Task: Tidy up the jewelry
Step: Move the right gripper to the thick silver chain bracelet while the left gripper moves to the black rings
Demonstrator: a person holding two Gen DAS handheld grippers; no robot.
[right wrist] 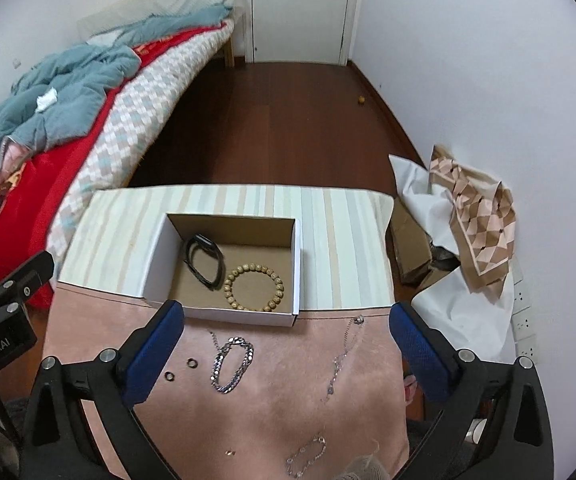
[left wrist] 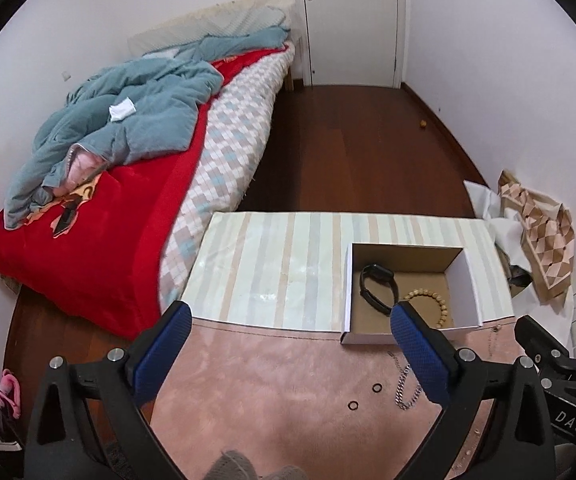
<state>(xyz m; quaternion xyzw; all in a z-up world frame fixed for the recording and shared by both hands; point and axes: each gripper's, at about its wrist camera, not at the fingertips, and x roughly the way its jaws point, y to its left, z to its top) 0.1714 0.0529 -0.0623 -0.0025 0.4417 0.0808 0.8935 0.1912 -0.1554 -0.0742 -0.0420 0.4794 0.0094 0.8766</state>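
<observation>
Both tongs, left (left wrist: 290, 344) and right (right wrist: 285, 340), hang apart and empty above the pink-covered table (right wrist: 271, 408). The cardboard box (right wrist: 296, 264) holds a wooden bead bracelet (right wrist: 253, 287) and black wristband (right wrist: 204, 262). A silver chain bracelet (right wrist: 231, 364) lies nearer. "DAS" (left wrist: 570, 422) reads partly on the right rig.

Shiny metal chain (right wrist: 232, 364), matt wooden bead bracelet (right wrist: 254, 287), cardboard box (right wrist: 223, 312), fuzzy pink cloth (right wrist: 271, 412).

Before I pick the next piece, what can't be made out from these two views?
- Left wrist view: the bead bracelet and silver chain are partly hidden behind the left tool's finger.
- Right wrist view: the small bracelet runs toward the bottom edge; its clasp is too small to read.
- Tiny item on the pink cloth: too small to identify.
</observation>
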